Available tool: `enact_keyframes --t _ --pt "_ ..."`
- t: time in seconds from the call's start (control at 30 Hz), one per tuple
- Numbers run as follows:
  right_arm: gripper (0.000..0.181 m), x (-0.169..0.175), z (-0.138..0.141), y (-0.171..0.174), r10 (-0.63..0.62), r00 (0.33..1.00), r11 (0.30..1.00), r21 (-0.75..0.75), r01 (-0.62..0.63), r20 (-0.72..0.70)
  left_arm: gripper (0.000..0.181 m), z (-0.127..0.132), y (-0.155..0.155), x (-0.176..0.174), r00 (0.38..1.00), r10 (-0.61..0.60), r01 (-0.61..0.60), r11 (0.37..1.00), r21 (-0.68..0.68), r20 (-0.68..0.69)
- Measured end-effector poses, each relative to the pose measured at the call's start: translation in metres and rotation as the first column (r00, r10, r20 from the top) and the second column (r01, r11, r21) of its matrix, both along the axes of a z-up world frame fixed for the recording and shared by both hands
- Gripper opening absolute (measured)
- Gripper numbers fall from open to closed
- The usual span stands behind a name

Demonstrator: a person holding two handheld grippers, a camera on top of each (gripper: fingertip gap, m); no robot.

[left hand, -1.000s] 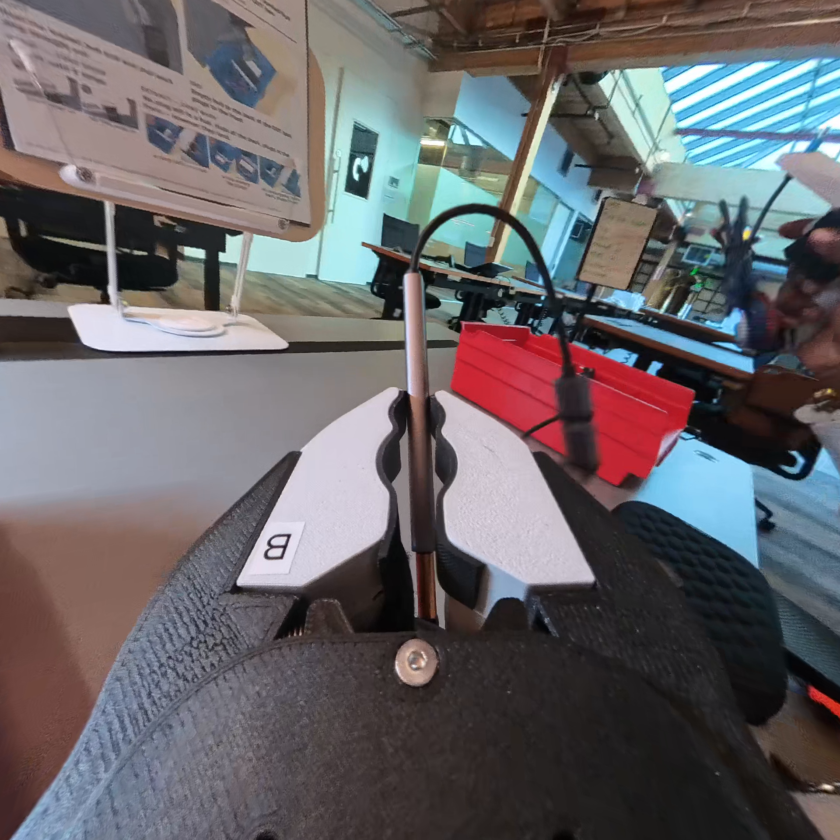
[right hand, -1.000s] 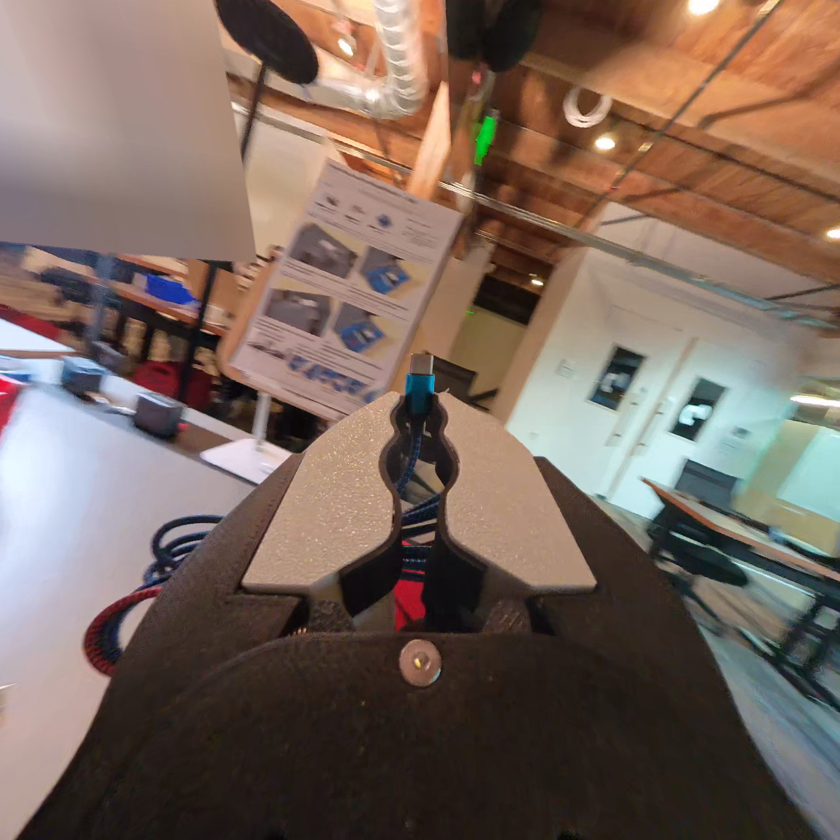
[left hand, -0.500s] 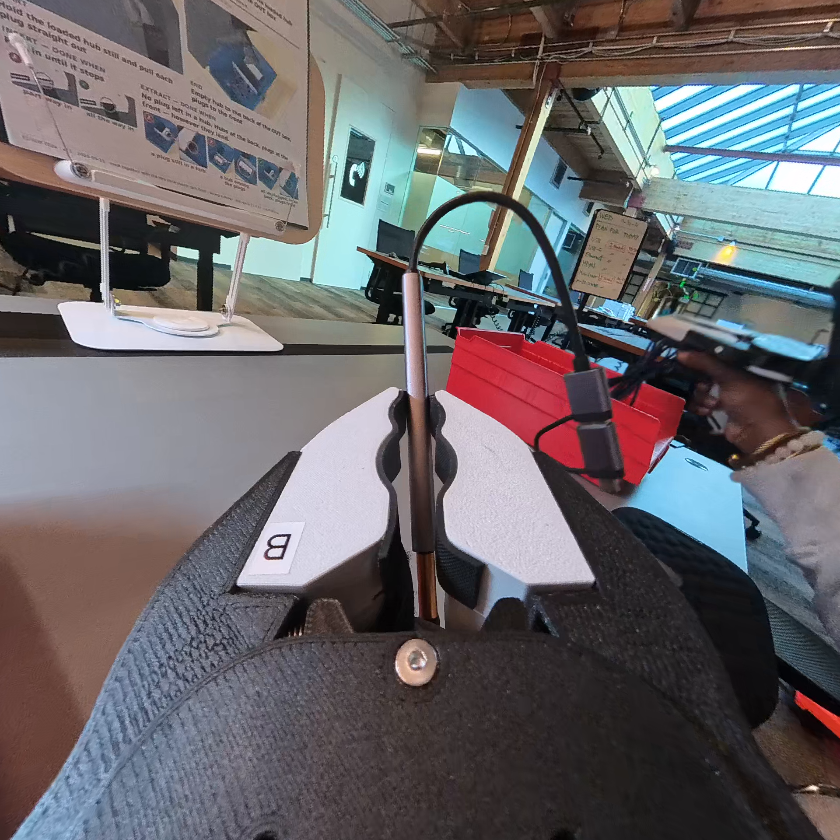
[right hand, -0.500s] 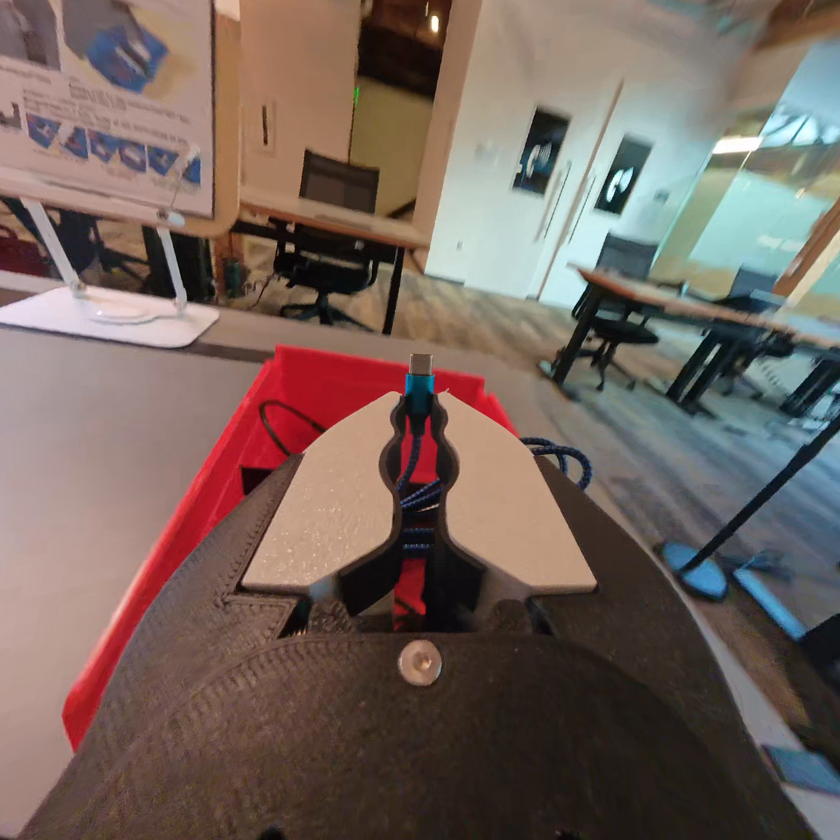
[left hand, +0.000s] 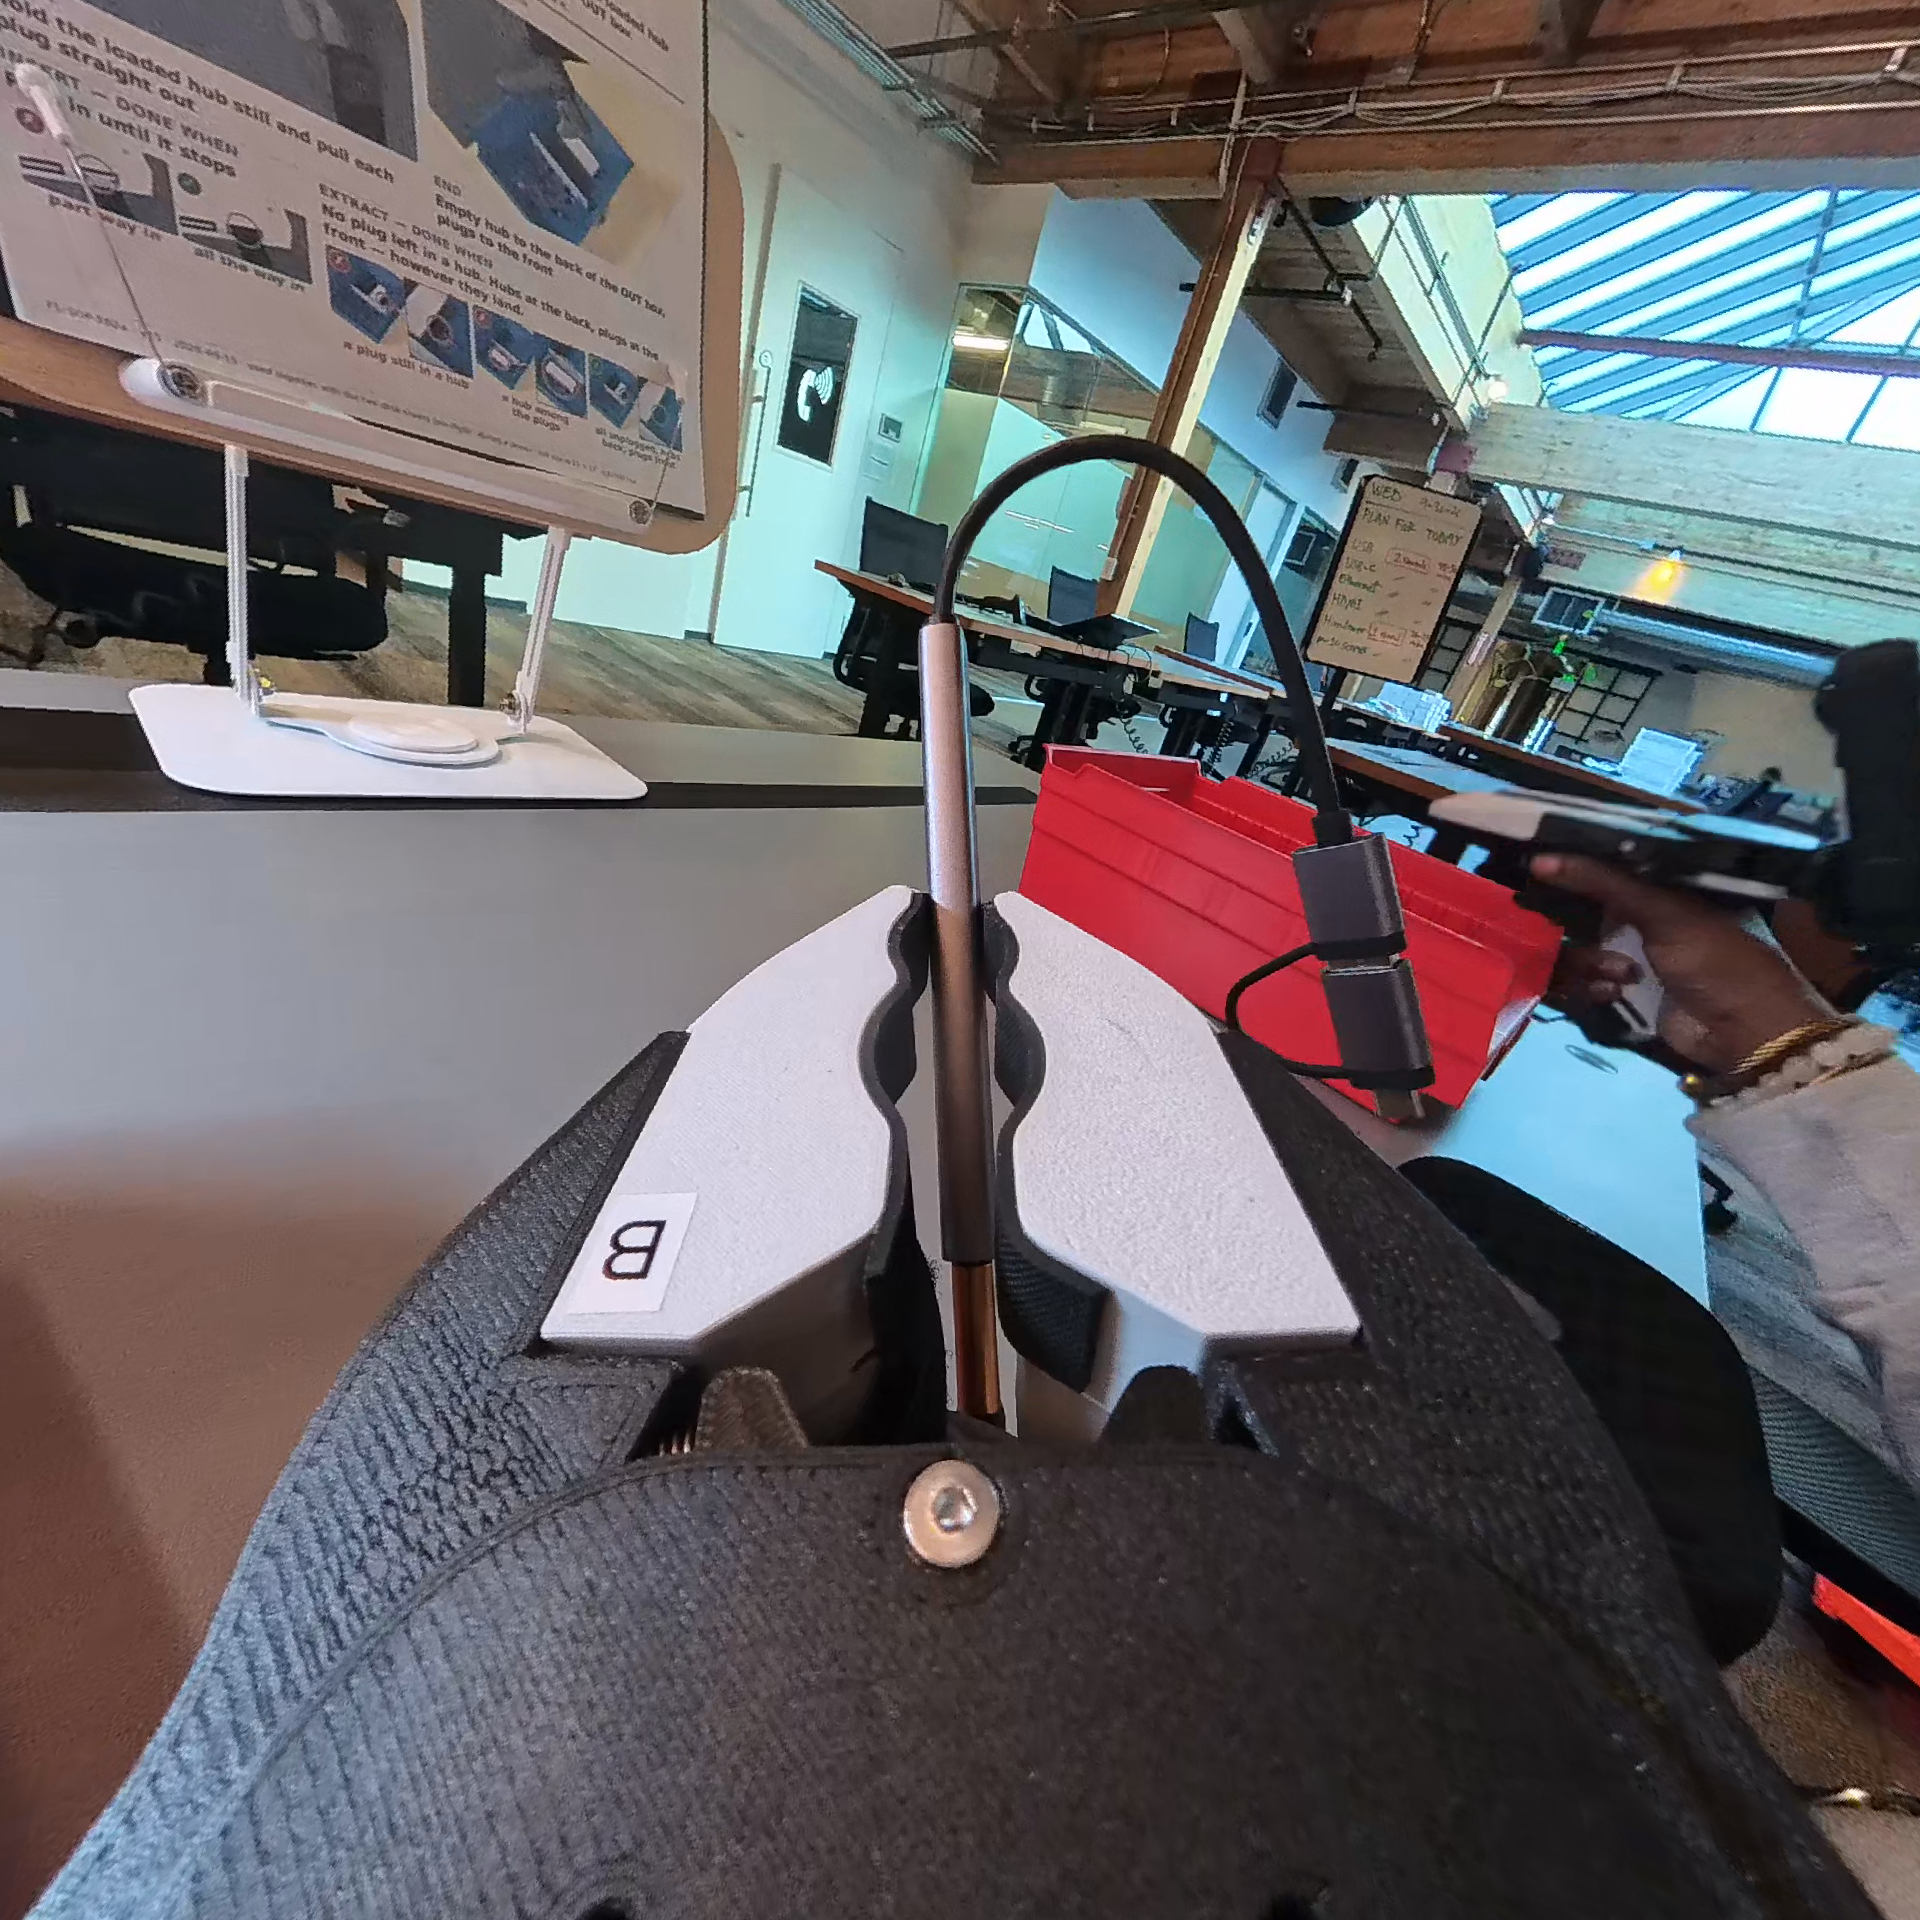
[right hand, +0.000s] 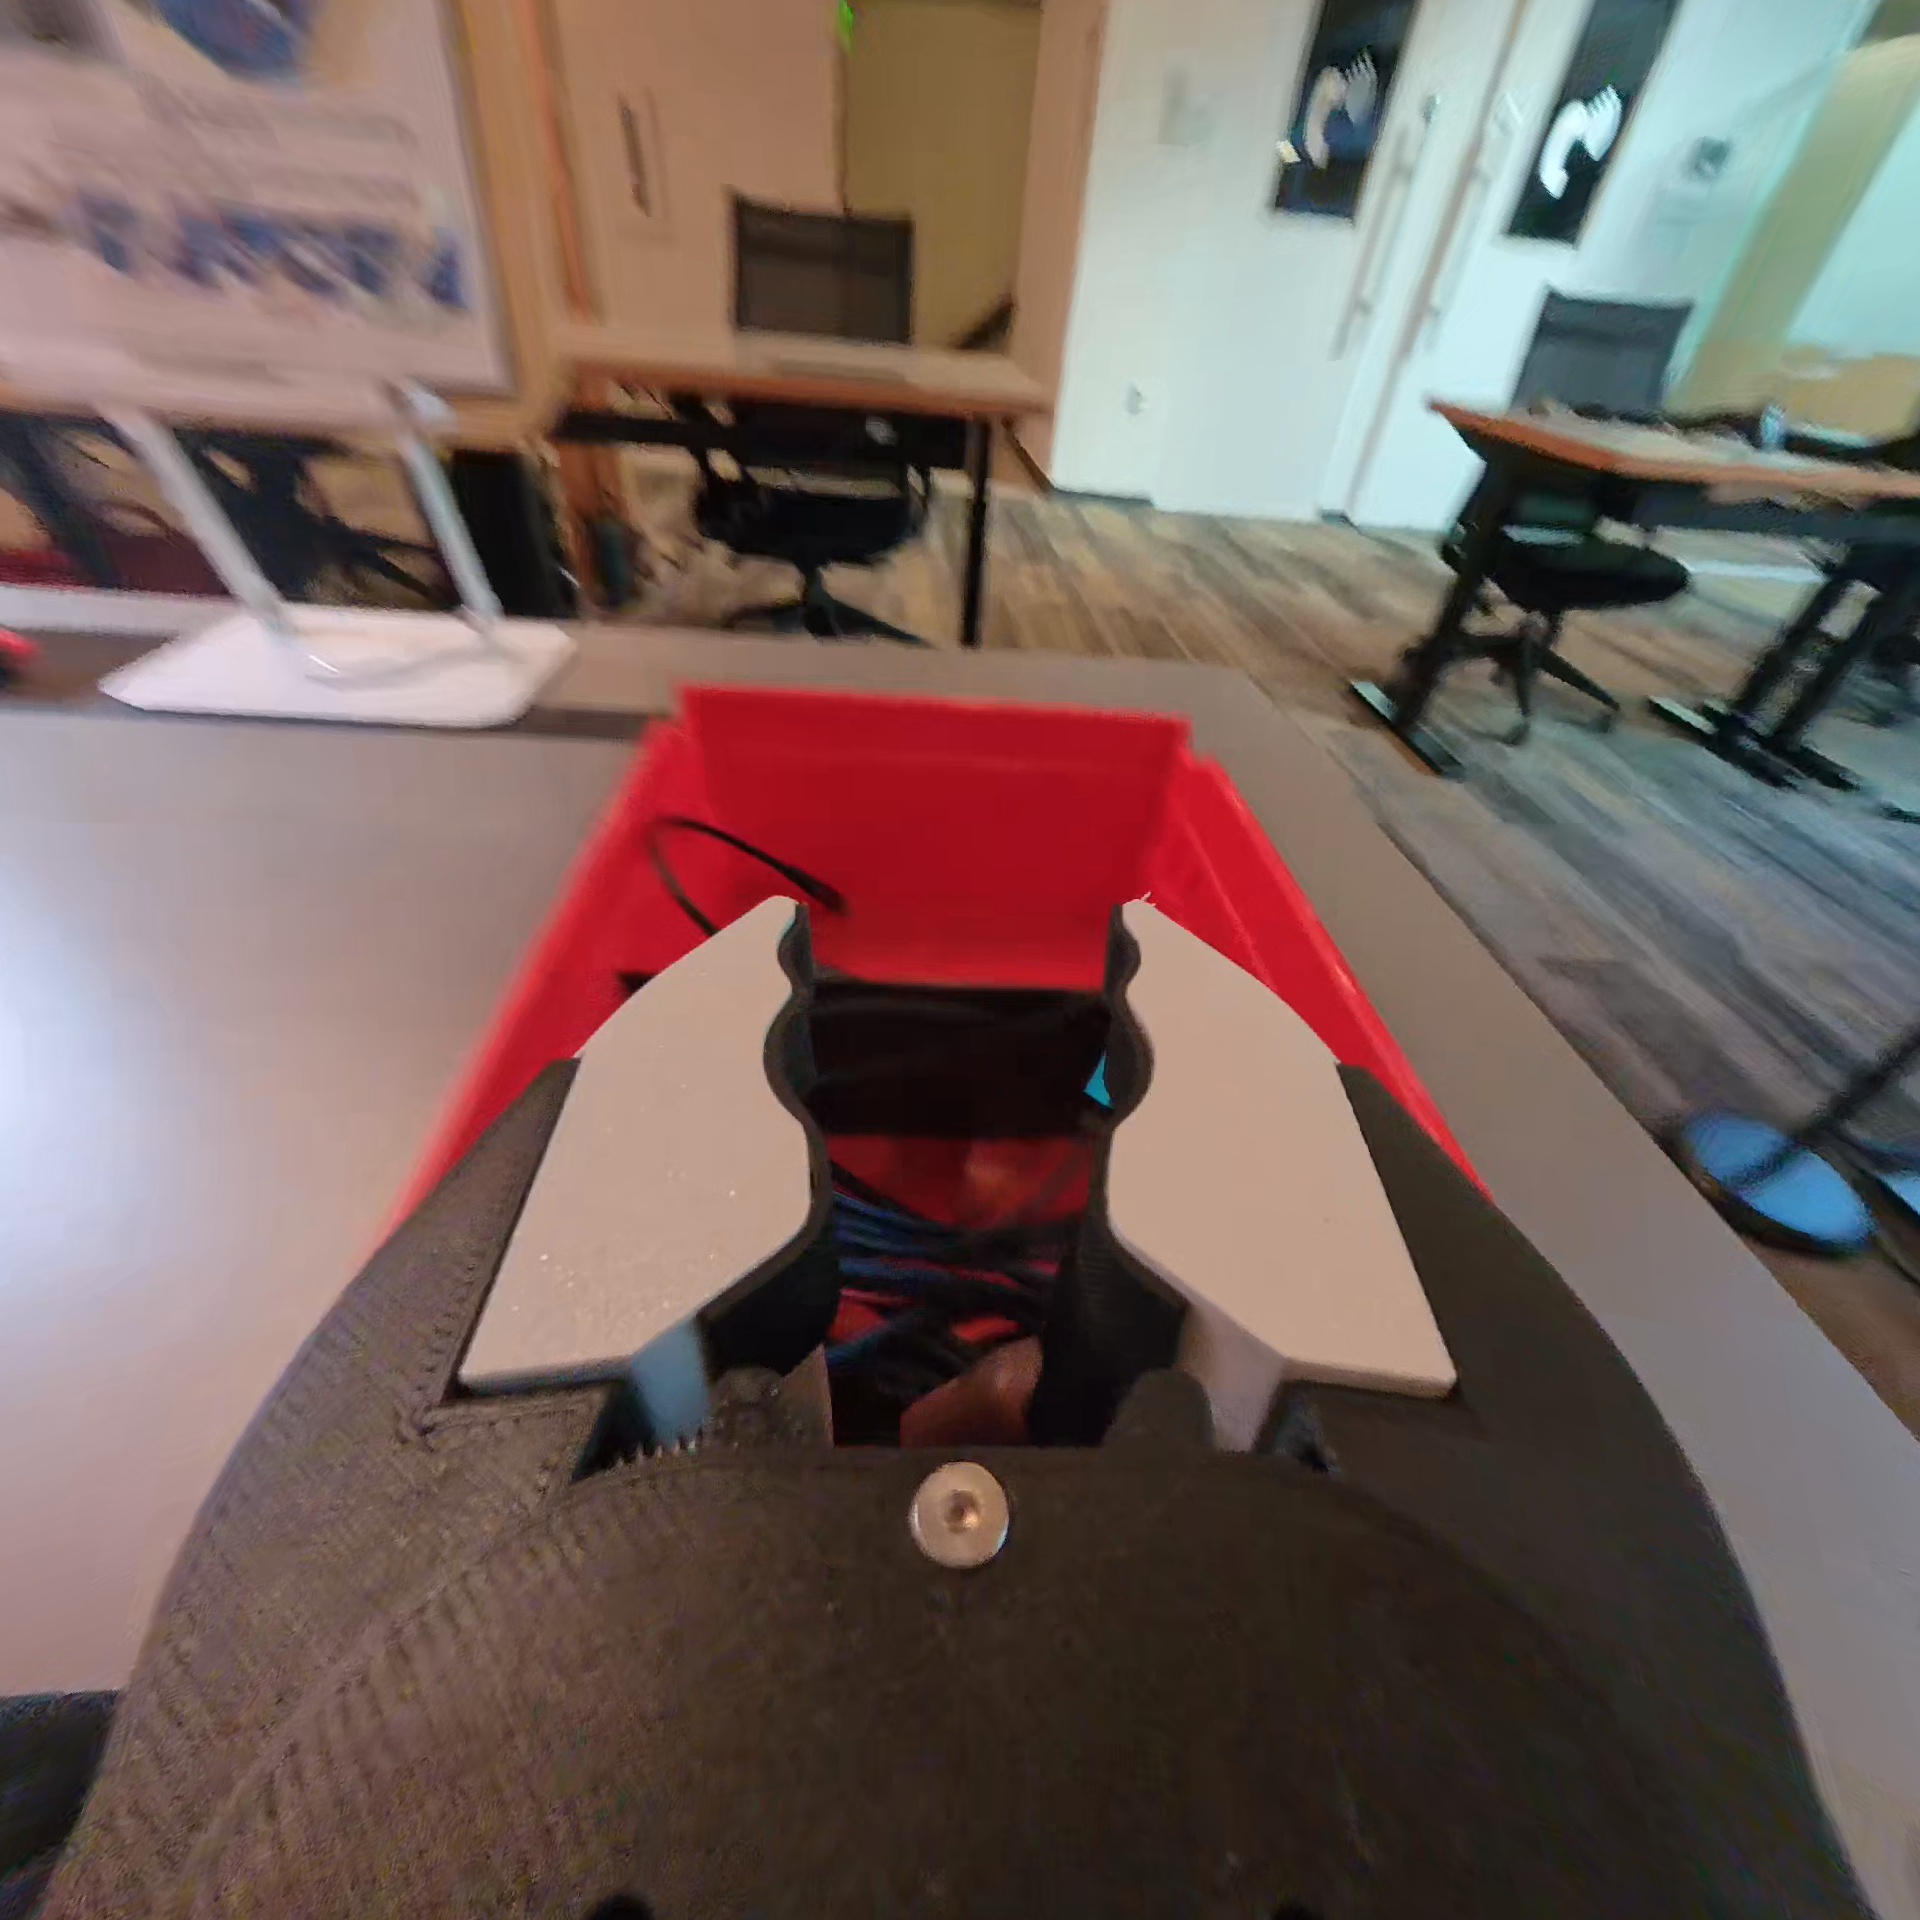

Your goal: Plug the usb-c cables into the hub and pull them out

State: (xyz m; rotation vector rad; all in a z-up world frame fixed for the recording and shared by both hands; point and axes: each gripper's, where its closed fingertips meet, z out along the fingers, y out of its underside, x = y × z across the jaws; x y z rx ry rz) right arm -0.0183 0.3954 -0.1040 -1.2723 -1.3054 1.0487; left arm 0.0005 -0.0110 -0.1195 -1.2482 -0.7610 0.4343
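Observation:
My left gripper [left hand: 951, 904] is shut on the thin grey hub [left hand: 948, 810], which stands upright, edge-on, between the jaws. The hub's black lead [left hand: 1122, 457] arcs over to a grey double plug [left hand: 1361, 966] that hangs free at the right. My right gripper [right hand: 958, 920] is open and empty over the red bin [right hand: 935, 790]. It also shows at the far right of the left wrist view [left hand: 1621, 831], held by a hand [left hand: 1683, 966]. Blue braided cables [right hand: 914, 1247] lie in the bin below the jaws, with a bit of a cyan plug [right hand: 1096, 1086] by the right finger.
The red bin [left hand: 1174, 873] sits on a grey table [left hand: 416, 935] near its right edge. A thin black cable [right hand: 727, 842] loops inside the bin. An instruction board on a white stand [left hand: 384, 748] is at the table's back left. A black chair [left hand: 1621, 1382] is beside the table. Some 40 centimetres of space lies between my two pairs of fingers.
My right gripper swung down over the red bin and opened, letting go of the blue USB-C cable. My left gripper stayed shut on the hub, whose hanging plug swung a little.

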Motion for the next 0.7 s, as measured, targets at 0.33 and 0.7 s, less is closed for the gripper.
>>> enact_keyframes --t 0.33,0.7 --pt "0.041 0.054 0.067 -0.269 0.820 0.525 0.531 -0.038 -0.846 -0.226 0.010 -0.002 0.005 0.003 1.000 -0.004 0.003 0.999 -0.054 -0.023" --pt "0.029 0.096 -0.019 -0.413 0.961 0.272 0.257 -0.233 -0.938 -0.036 0.009 0.026 -0.014 0.007 0.998 -0.058 0.064 0.956 0.287 -0.031"
